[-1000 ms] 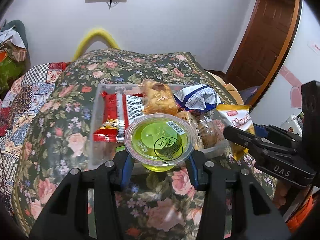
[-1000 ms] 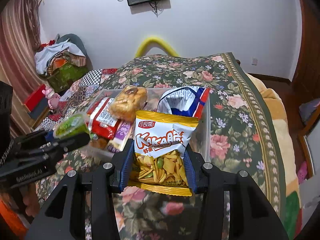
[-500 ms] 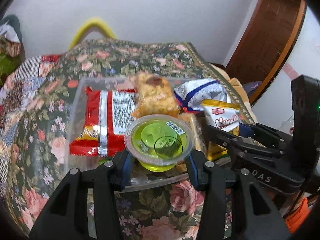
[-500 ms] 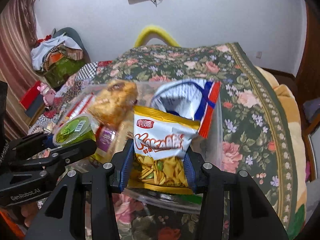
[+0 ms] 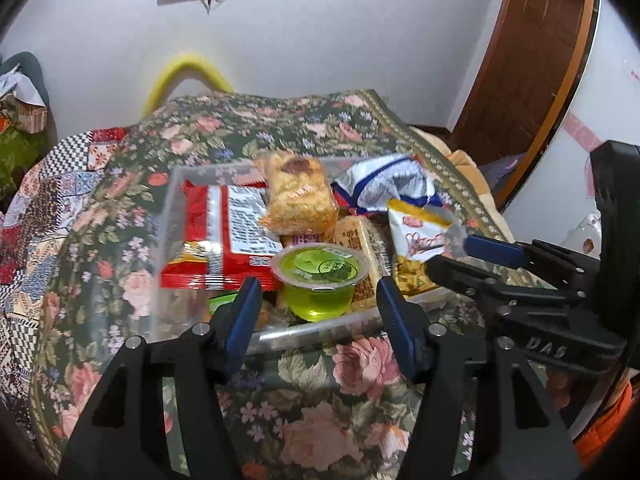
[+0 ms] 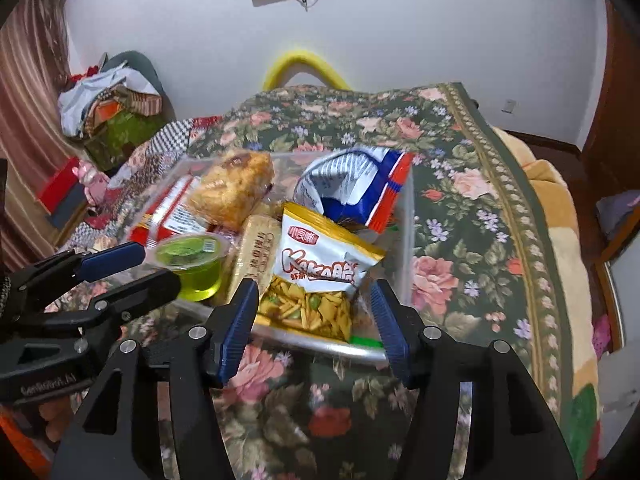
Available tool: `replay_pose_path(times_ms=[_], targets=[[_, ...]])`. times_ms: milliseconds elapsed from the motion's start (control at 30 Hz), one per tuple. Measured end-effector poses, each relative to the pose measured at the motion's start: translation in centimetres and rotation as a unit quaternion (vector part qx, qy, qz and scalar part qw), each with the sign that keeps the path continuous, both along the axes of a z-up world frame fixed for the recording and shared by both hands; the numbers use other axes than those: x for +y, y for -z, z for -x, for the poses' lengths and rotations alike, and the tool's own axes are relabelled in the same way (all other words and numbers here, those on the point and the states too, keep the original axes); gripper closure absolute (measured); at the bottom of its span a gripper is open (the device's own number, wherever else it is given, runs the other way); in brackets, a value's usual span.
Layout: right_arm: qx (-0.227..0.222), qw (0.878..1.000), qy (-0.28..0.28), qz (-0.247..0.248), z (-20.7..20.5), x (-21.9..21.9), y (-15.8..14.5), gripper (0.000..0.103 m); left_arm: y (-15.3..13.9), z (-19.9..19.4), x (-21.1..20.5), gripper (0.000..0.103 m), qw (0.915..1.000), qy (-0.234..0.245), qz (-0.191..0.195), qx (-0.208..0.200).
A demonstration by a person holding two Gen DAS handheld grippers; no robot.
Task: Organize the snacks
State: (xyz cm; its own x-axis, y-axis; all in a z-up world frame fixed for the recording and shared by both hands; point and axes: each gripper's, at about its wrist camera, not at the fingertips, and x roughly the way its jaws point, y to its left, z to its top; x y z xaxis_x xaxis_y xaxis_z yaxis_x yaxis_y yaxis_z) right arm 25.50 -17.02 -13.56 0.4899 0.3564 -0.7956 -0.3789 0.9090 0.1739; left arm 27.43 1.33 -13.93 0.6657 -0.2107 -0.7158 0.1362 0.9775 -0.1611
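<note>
**Both my jaws let go over the snack box**

Left wrist view: my left gripper has just been opening; its blue pads now stand clear on either side of the green jelly cup, which sits in the clear plastic box at its near wall. Behind the cup lie a red packet, a golden pastry pack and a blue-and-white bag. The box rests on the floral bedspread.

Right wrist view: my right gripper has likewise just been opening. The Kaka chip bag lies between its pads, leaning over the box's near edge; neither pad presses it. My left gripper shows at left, beside the jelly cup.
</note>
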Motion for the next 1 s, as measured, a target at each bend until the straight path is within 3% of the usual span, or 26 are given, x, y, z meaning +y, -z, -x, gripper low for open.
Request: replay_pose_path(times_ms=[233,467,567,667,800,1000], targets=[[-0.07,0.997,0.007,-0.032,3.3,-1.3,-6.7,0.048,-6.0,4.4,1.6,0.044,0.9965,-0.027,0.022,-0.076],[-0.154,0.986,-0.003,-0.062,8.6,-1.6,-13.3,0.048,-13.0,11.4,2.0,0.044,0.9832,-0.042,0.027,-0.176],[-0.185,0.98,-0.006,-0.075,11.0,-1.8,-15.4,0.041,-15.0,14.0,1.7,0.041,0.9769,-0.05,0.022,-0.207],[-0.21,0.974,-0.006,-0.086,13.0,-2.1,-16.8,0.03,-16.7,16.6,1.4,0.029,0.97,-0.06,0.015,-0.235],[-0.232,0.969,-0.001,-0.088,14.8,-2.5,-17.5,0.018,-17.6,18.8,1.1,0.022,0.9651,-0.06,0.013,-0.254],[-0.237,0.968,0.001,-0.082,15.1,-2.4,-17.1,0.014,-18.0,20.5,0.2,0.015,0.9601,-0.06,-0.008,-0.273]])
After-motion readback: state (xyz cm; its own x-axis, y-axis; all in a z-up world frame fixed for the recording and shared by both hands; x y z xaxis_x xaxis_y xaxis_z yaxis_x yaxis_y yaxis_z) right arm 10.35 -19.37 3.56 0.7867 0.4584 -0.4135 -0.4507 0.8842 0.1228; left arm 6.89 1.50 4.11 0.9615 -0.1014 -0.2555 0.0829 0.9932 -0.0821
